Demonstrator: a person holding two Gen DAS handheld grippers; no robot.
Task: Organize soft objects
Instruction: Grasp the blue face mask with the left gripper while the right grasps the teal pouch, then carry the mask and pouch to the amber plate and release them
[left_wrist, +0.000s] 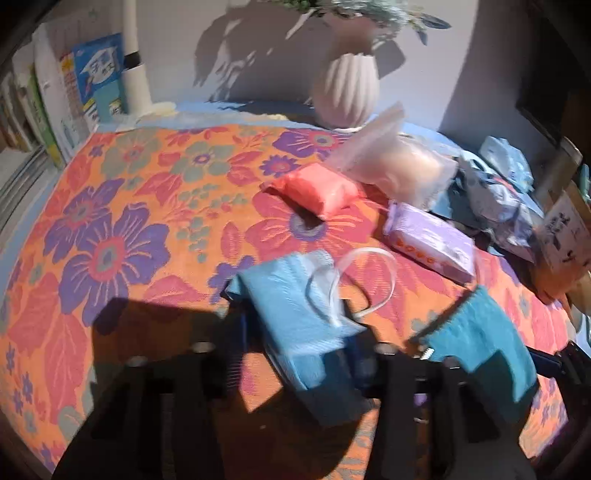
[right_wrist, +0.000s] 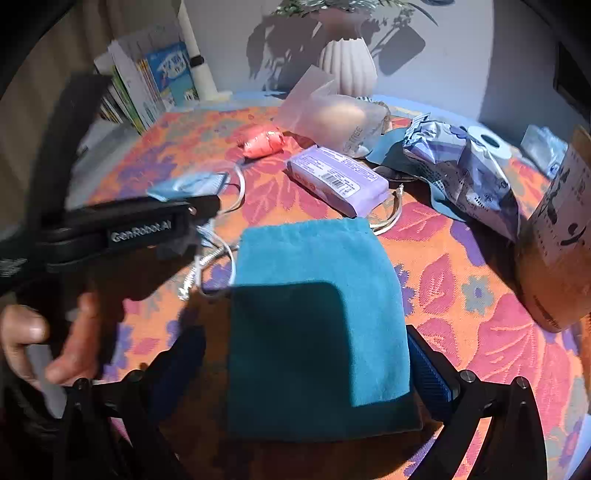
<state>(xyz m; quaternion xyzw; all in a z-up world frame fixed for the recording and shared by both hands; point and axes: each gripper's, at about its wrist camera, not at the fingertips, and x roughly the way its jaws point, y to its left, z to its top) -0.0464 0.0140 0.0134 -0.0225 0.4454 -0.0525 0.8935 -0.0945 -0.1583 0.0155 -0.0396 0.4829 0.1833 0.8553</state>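
Teal velvety fabric fills the middle of my right wrist view: a flat drawstring pouch (right_wrist: 317, 314) lying on the flowered tablecloth (right_wrist: 480, 332) near the front edge, its mouth turned toward the far side, its near half under shadow. My right gripper (right_wrist: 306, 376) stands spread wide, one finger on each side of the pouch, the pads not pressing on it. Off to the left, my left gripper (left_wrist: 295, 354) is clenched on a pale blue face mask (left_wrist: 295, 306), which is folded and pleated, its white ear loops (left_wrist: 354, 284) curling loose over the cloth. A person's hand (right_wrist: 40, 343) shows at the left edge of the right view, wrapped around the left tool's grip. Further back toward the middle of the cloth lie a lilac tissue pack (right_wrist: 338, 179), a coral-pink wrapped bundle (right_wrist: 262, 142) and a cloudy plastic bag (right_wrist: 332, 114) with something cream-coloured inside. Crumpled blue-and-white printed packaging (right_wrist: 465, 166) sits toward the right edge beside a brown paper bag (right_wrist: 554, 240). A ribbed white vase (right_wrist: 347, 64) stands at the far edge, with books (right_wrist: 155, 81) at the far left corner.
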